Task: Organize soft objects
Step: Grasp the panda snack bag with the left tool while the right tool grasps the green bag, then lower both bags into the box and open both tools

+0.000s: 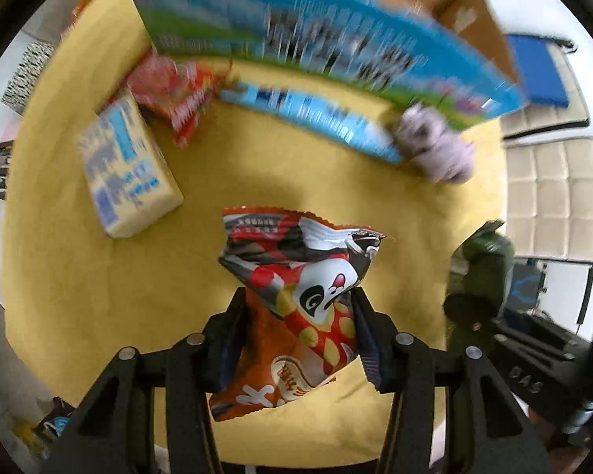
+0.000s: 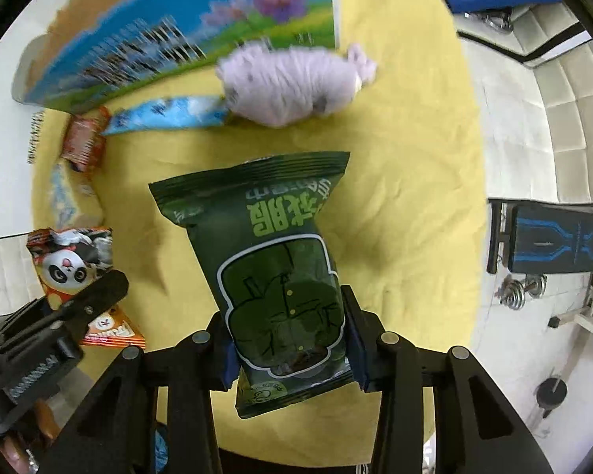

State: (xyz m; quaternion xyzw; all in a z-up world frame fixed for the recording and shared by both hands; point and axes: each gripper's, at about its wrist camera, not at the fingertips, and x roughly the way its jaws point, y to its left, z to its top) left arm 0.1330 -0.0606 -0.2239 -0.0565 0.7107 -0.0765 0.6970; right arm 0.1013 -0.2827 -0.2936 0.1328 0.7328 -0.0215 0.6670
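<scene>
Two crinkly foil packets are held above the yellow cloth (image 2: 415,205): the left hand-held gripper (image 1: 296,316) clamps the panda packet (image 1: 296,296), the right hand-held gripper (image 2: 288,324) clamps the green packet (image 2: 272,268). One fuzzy lilac plush (image 2: 292,83) lies beside the box (image 2: 178,31).

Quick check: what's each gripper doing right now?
Left gripper: shut on the orange panda snack bag.
Right gripper: shut on the dark green snack bag.
</scene>
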